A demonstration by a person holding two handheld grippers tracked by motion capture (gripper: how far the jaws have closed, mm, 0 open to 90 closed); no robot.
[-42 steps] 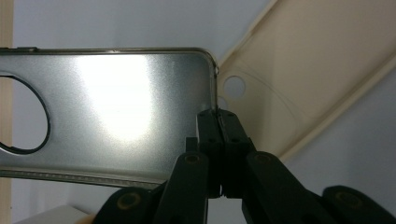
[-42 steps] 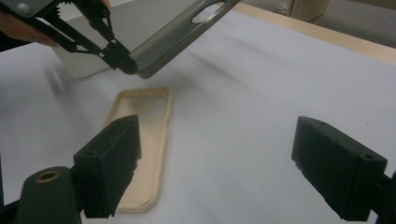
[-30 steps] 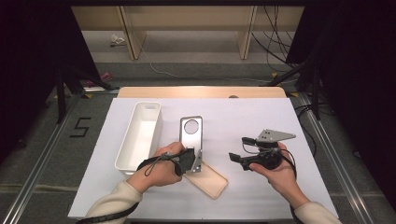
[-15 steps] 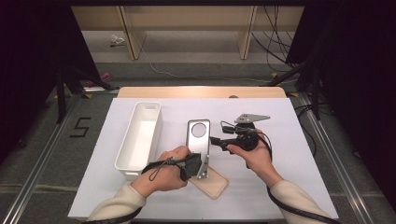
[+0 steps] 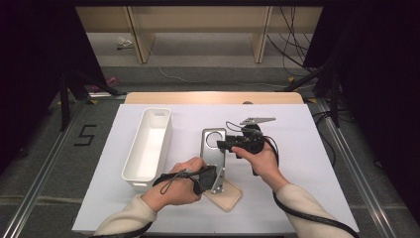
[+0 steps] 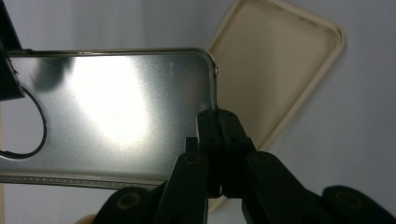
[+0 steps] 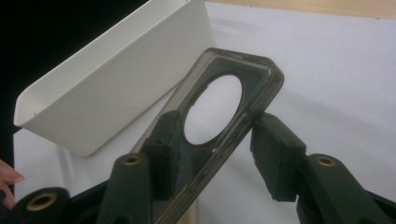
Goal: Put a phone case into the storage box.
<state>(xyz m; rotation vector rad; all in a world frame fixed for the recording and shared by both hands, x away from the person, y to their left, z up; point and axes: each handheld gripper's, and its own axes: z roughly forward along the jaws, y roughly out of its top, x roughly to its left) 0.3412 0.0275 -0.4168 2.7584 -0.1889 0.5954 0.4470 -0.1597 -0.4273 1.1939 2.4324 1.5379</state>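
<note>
A grey see-through phone case [image 5: 213, 157] with a round camera hole is held just above the white table. My left gripper [image 5: 215, 177] is shut on the edge of its near end, seen close in the left gripper view [image 6: 218, 116] against the case's shiny inside [image 6: 116, 107]. My right gripper [image 5: 221, 145] has just been closing around the far end. In the right gripper view [image 7: 212, 135] the case [image 7: 243, 70] lies tilted between its jaws, across the left pad [image 7: 163, 135], with the right pad [image 7: 275, 154] at its edge. A beige phone case [image 5: 227, 196] [image 6: 271, 65] lies flat underneath.
A long white tray [image 5: 132, 157] [image 7: 116, 79] stands left of the cases, with nothing in it. A white sheet [image 5: 307, 163] covers the table, with bare room to the right. The table's wooden far edge [image 5: 213, 97] borders a dark floor with cables.
My right gripper has moved left from the table's right side to the far end of the grey case, and its jaws have narrowed around it. The left gripper has kept its grip and place.
</note>
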